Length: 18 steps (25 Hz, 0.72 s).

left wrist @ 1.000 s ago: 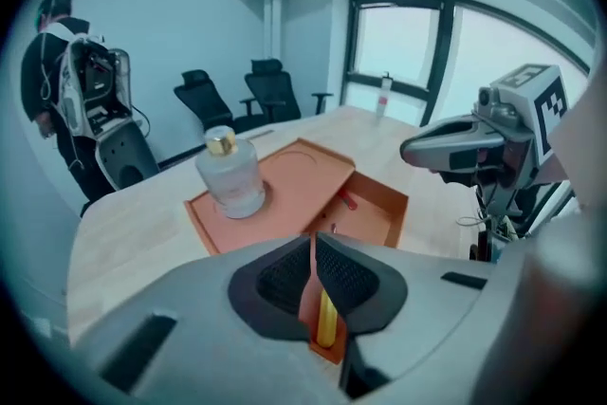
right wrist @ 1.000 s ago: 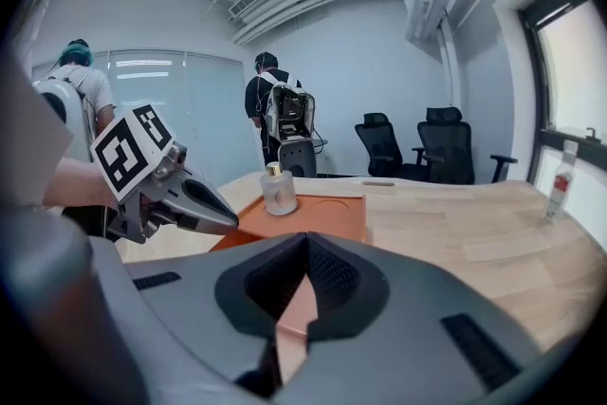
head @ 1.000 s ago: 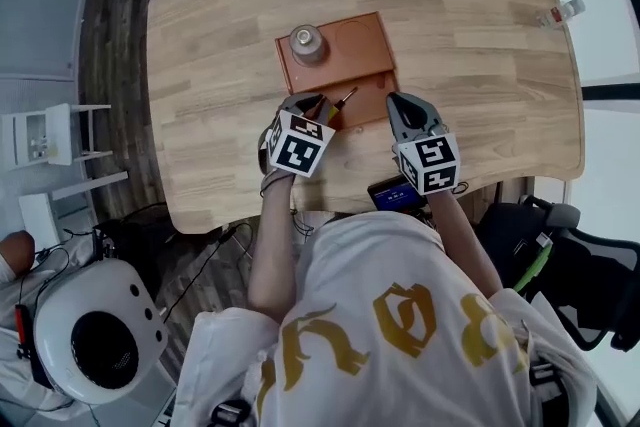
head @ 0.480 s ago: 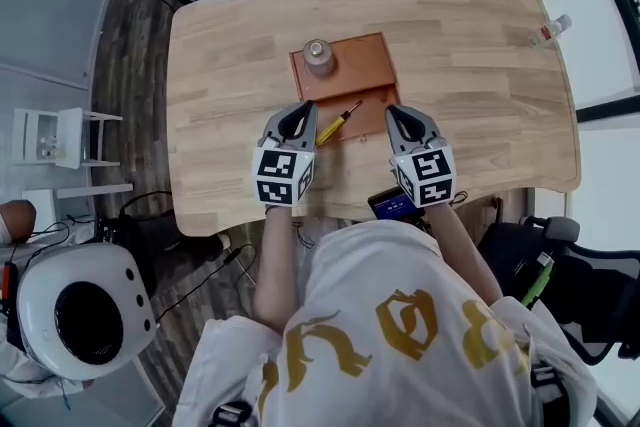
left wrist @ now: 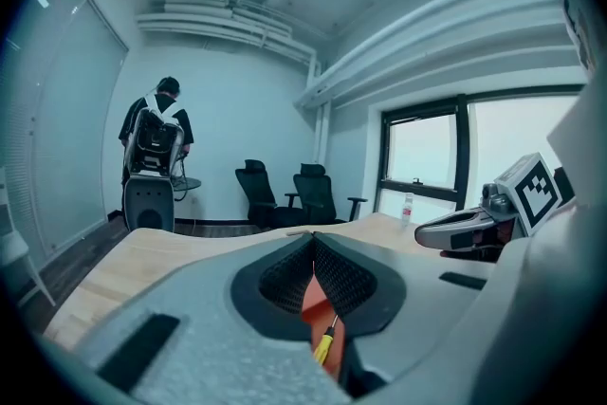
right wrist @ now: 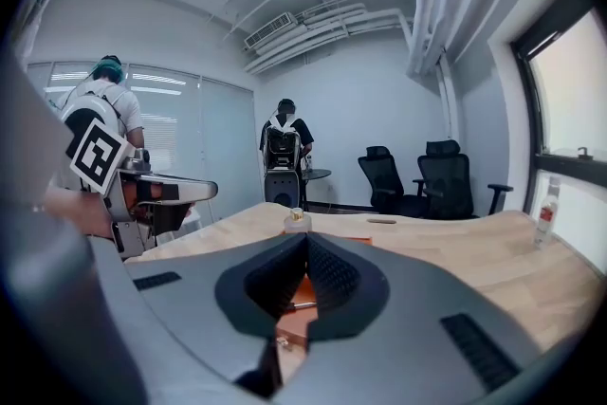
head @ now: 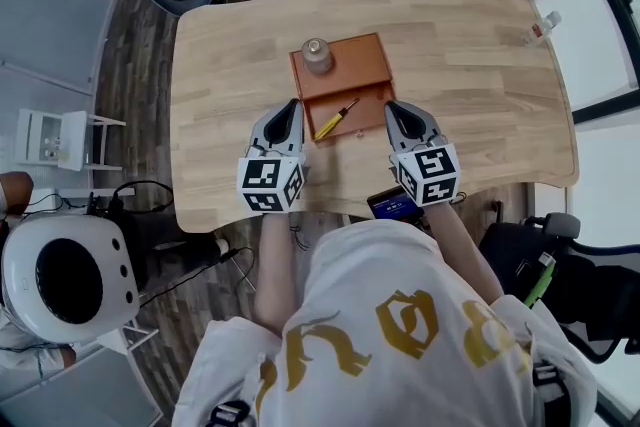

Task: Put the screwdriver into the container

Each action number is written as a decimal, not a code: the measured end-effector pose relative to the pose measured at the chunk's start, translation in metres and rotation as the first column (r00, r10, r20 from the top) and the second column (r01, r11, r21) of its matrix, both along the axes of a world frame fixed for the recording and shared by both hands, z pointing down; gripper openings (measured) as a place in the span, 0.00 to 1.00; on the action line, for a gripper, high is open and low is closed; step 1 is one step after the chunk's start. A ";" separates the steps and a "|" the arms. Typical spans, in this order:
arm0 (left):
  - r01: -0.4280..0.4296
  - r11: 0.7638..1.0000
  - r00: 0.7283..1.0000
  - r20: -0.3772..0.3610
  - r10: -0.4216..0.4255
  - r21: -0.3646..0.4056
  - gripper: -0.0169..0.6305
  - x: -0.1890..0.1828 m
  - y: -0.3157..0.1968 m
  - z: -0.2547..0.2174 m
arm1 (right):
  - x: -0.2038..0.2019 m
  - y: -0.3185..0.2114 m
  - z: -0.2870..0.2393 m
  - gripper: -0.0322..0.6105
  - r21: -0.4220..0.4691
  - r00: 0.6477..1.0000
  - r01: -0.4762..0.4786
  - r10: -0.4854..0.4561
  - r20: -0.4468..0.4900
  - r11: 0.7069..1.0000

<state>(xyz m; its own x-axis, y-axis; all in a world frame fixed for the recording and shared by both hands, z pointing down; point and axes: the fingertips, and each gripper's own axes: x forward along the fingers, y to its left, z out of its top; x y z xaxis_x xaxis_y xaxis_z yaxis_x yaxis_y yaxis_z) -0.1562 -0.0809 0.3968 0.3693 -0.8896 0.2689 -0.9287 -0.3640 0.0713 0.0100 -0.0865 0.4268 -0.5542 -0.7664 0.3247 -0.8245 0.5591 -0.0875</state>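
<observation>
screwdriver (head: 336, 118): lying in the front bit of the orange container (head: 365, 55), yellow handle by the near rim
left gripper (head: 292, 107): pinched closed, nothing in it, just beside the container
right gripper (head: 393, 107): same deal, closed and empty
progress: looks basically done to me, nothing obvious left

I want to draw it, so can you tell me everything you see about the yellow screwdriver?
The screwdriver is small, with a yellow handle that looks like plastic and a thin metal shaft. It lies flat and slanted on the near section of the orange container. The handle is toward the person and the shaft points away and to the right. Only the container touches it.
</observation>
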 end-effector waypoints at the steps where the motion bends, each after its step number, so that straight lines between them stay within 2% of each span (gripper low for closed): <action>1: 0.003 1.000 1.000 0.002 -0.003 0.001 0.04 0.000 0.002 0.000 | 0.002 0.001 0.000 0.07 -0.002 1.000 -0.001 0.001 0.001 1.000; 5: -0.013 1.000 1.000 -0.007 0.013 0.002 0.04 0.006 0.007 -0.001 | 0.007 0.002 0.004 0.07 -0.016 1.000 -0.012 0.012 0.009 1.000; 11: -0.071 0.998 0.993 -0.092 0.070 -0.002 0.04 0.012 0.012 -0.003 | 0.004 0.003 0.004 0.07 -0.015 1.000 -0.010 0.010 0.010 1.000; 18: -0.058 0.998 0.997 -0.062 0.056 -0.033 0.04 0.008 0.010 0.008 | -0.004 0.003 0.005 0.07 -0.030 0.999 0.009 -0.008 0.035 1.000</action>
